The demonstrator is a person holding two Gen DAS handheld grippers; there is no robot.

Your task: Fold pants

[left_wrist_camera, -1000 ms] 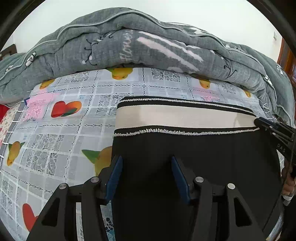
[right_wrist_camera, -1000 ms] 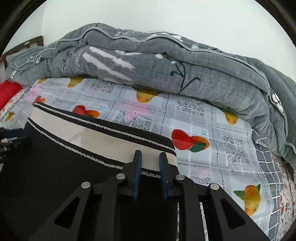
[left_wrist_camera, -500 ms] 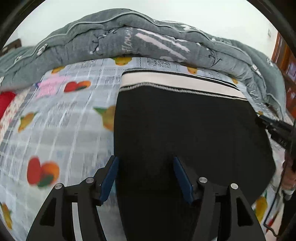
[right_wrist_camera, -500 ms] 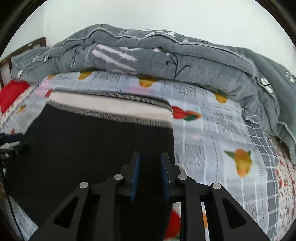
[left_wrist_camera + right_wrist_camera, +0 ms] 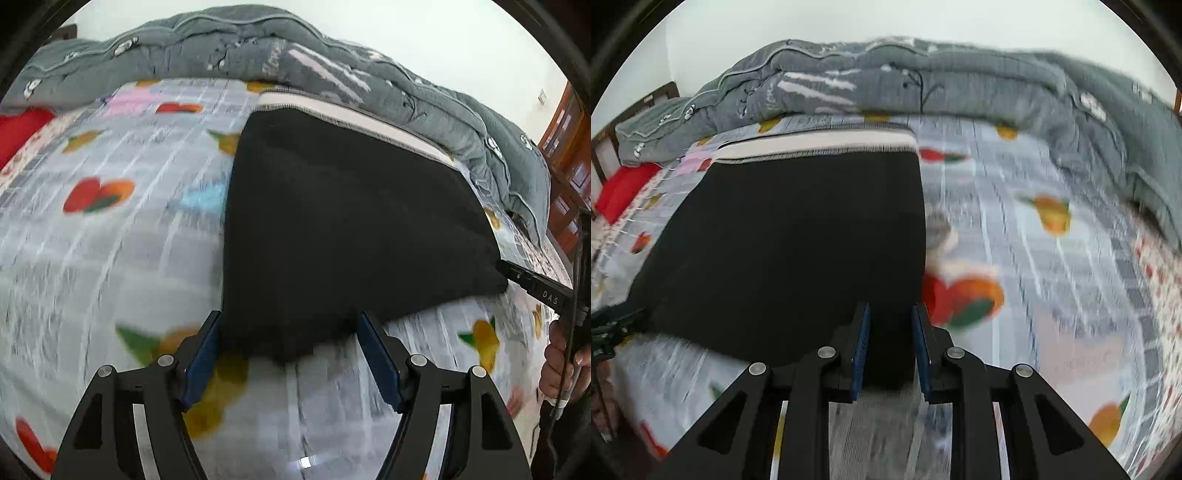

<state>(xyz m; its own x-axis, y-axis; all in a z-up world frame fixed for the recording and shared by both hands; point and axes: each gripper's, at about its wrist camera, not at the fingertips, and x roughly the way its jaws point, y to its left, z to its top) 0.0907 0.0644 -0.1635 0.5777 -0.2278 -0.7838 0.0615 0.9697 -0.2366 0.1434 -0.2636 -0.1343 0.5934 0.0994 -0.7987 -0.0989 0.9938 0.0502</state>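
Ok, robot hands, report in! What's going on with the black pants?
Left gripper open at pants near edge. Right gripper nearly shut around the pants' corner; grip unclear. Pants flat on fruit-print sheet. Grey quilt bunched behind waistband.

- The letters "DAS" stand in light print on the black body of the right tool (image 5: 532,288), seen at the right edge of the left wrist view; nothing more of that marking shows.
- The grey quilt (image 5: 303,62) at the back of the bed carries pale printed marks and a line of script, but these are too blurred in both views to read as words.
- The fruit-patterned bedsheet (image 5: 110,206) shows pictures only, with no legible writing.
- No other text, number, brand or sign can be read in either view.
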